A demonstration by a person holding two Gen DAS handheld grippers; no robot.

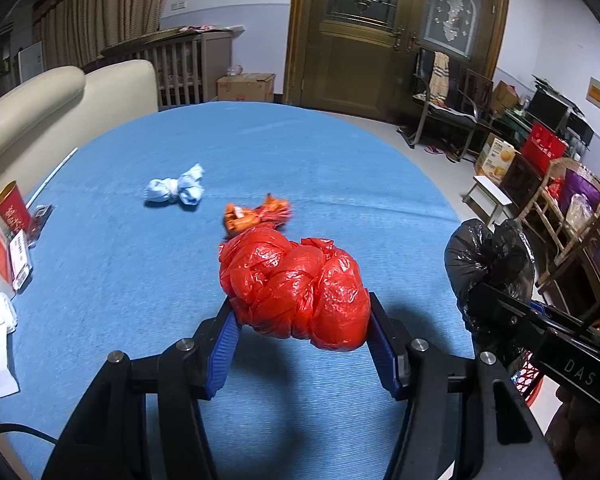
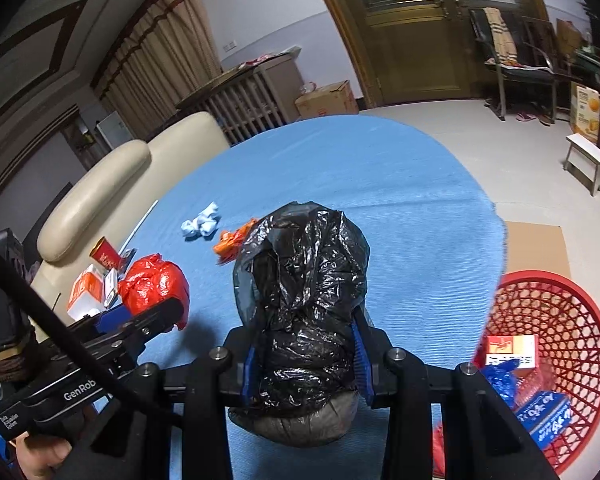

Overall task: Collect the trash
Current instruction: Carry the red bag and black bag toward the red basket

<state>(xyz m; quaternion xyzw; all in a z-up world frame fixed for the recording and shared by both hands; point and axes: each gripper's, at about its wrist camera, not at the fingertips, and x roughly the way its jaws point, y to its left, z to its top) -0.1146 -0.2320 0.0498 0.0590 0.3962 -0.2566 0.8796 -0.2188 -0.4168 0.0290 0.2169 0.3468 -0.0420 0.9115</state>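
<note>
Right tool (image 2: 306, 354) grips a black trash bag (image 2: 304, 304) beside the red basket (image 2: 556, 360); left tool (image 1: 302, 320), farther away, clamps a red bag (image 1: 296, 288).

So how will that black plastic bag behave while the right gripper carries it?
Probably soft and floppy: the black plastic bag bulges and sags below the right gripper. Its glossy, crinkled film may be slippery. It looks light for its bulk, though its contents are hidden.
</note>
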